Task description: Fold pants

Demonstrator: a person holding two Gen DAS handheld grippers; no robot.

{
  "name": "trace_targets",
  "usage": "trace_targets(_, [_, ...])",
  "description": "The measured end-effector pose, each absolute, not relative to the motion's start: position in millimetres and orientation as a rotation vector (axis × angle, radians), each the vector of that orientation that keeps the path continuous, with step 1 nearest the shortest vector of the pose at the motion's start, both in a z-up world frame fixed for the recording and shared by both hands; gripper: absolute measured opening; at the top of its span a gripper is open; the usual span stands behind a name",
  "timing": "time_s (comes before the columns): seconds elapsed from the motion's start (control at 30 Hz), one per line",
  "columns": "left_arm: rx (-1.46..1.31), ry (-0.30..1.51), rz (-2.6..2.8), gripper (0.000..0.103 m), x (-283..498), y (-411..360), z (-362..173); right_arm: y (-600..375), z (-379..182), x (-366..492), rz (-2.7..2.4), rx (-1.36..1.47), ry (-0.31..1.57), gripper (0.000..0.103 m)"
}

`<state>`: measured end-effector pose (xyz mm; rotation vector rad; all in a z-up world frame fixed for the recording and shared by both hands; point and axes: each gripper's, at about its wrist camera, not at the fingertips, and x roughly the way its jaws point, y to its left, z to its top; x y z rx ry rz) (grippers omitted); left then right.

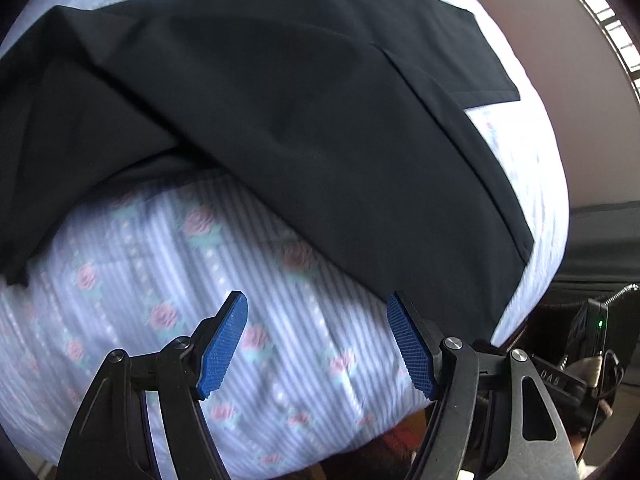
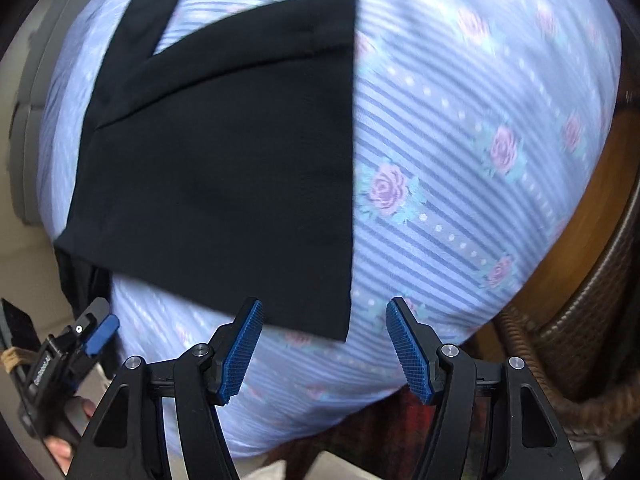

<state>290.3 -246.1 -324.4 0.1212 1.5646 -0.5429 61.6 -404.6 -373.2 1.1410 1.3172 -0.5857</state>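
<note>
The black pants (image 1: 280, 128) lie spread on a desk covered by a blue striped cloth with pink roses (image 1: 168, 288). Seen from the left wrist, one leg runs to the desk's right edge, its hem near the front right corner. The left gripper (image 1: 318, 344) hovers above bare cloth, fingers apart, holding nothing. The right gripper (image 2: 324, 348) hangs over a leg hem's corner (image 2: 332, 320), fingers apart and empty, near the desk's front edge.
</note>
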Motion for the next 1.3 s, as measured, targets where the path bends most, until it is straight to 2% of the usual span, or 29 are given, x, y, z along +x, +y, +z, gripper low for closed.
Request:
trace_targets(0.2, [0.100, 1.639, -0.507, 0.069, 306, -262, -361, -401, -390, 72, -0.580, 1.175, 1.318, 0.063])
trace_targets(0.3, [0.049, 1.676, -0.486, 0.066, 314, -261, -374, -399, -395, 76, -0.565, 1.180, 1.326, 0.048])
trace_targets(0.33, [0.042, 1.678, -0.486, 0.055, 316, -261, -374, -399, -394, 77, -0.557, 1.189, 1.319, 0.035])
trace_targets(0.37, [0.035, 1.675, -0.501, 0.035, 318, -261, -372, -399, -394, 79, -0.548, 1.193, 1.316, 0.026])
trace_targets(0.43, [0.008, 1.683, -0.564, 0.007, 319, -262, -364, -398, -392, 82, -0.547, 1.167, 1.333, 0.019])
trace_targets(0.47, [0.004, 1.681, -0.588, 0.006, 320, -264, -357, -397, -388, 82, -0.537, 1.176, 1.325, 0.009])
trace_targets(0.53, [0.033, 1.625, -0.649, 0.006, 319, -271, -333, -397, -366, 85, -0.516, 1.192, 1.273, 0.006])
trace_targets(0.73, [0.074, 1.401, -0.824, 0.006, 338, -301, -243, -412, -267, 108, -0.476, 1.129, 1.028, 0.006])
trace_targets(0.83, [0.105, 1.329, -0.877, 0.006, 373, -330, -219, -441, -216, 135, -0.497, 1.058, 0.881, 0.006])
trace_targets(1.0, [0.185, 1.263, -0.889, 0.005, 431, -391, -213, -523, -174, 210, -0.512, 0.968, 0.742, 0.006])
trace_targets(1.23, [0.279, 1.231, -0.799, 0.005, 512, -460, -238, -607, -171, 312, -0.519, 0.847, 0.726, 0.006])
trace_targets(1.3, [0.272, 1.243, -0.761, 0.013, 526, -471, -247, -630, -181, 337, -0.522, 0.844, 0.745, 0.006])
